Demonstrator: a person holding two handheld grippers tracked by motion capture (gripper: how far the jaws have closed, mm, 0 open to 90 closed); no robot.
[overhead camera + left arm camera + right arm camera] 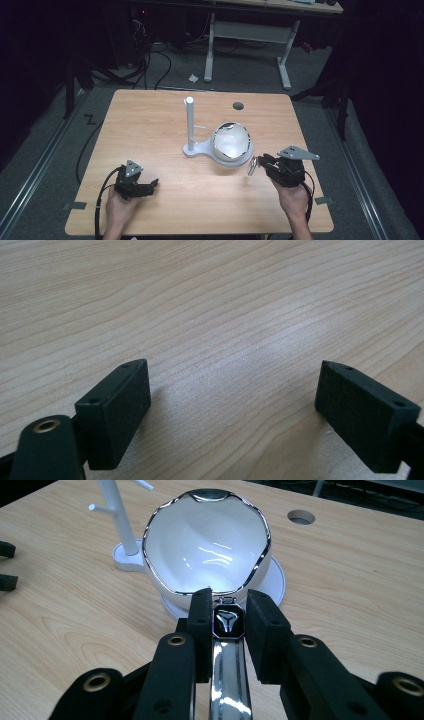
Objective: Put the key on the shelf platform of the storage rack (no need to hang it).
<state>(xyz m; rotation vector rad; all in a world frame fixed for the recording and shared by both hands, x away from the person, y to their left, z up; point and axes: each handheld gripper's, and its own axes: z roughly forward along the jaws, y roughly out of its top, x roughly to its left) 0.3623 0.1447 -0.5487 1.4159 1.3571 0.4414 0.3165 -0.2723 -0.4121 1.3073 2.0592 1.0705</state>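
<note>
Watch (228,622) clamped in my right gripper (227,625), aimed at the bowl (207,545), probably for dropping in; left gripper (232,405) rests wide open, empty.

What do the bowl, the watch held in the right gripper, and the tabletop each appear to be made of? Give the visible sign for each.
Bowl: likely glazed white ceramic, with bright glossy highlights and a silvery wavy rim.
Watch: probably polished metal, its band mirror-bright, with a dark glossy face. The right gripper clamps it.
Tabletop: light wood or wood-look laminate, matte, with visible grain lines; which one cannot be told.
</note>
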